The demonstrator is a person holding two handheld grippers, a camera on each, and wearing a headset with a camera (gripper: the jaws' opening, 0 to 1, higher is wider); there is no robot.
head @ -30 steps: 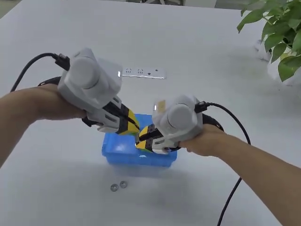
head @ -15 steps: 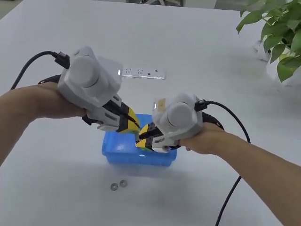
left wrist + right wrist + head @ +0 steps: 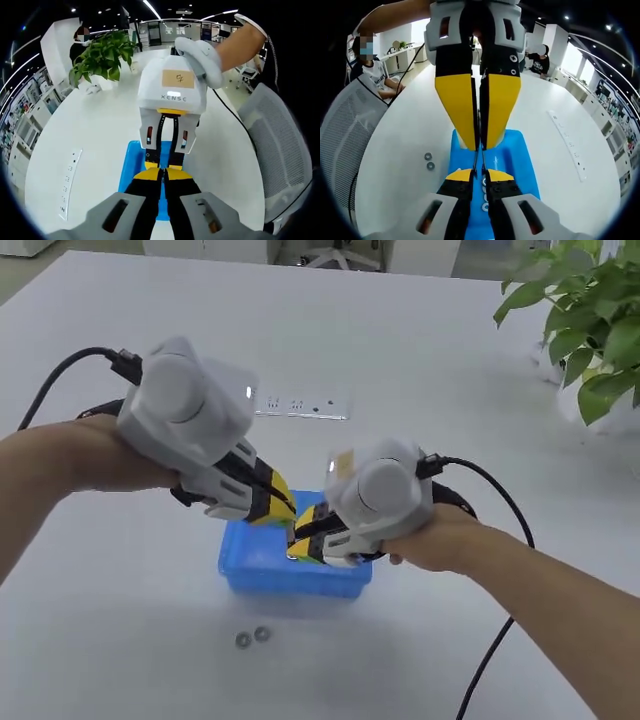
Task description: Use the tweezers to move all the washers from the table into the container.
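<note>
1. The blue container stands on the white bench. The two grippers meet tip to tip right over its open top.
2. The left tongs are pressed together, their yellow tips touching. In the right gripper view the thin metal tweezers come out of the slit between them and point down toward the container's floor.
3. The right tongs are drawn narrow, with a slim gap left between the jaws. The lower end of the tweezers lies between their yellow tips, above the middle of the container. I cannot tell whether the jaws actually pinch it.
4. Two loose washers lie flat on the bench just outside the container, on the long side nearest the person. They sit side by side, almost touching each other and clear of the container's wall.
5. The other washers rest on the floor of the container in a short row, seen through the gap in the right tongs.
6. A white power strip lies flat on the bench beyond the container's far side, well apart from it.
7. A leafy green plant stands far off past the container's right end.
8. A black cable trails from the right gripper, away from the container.
</note>
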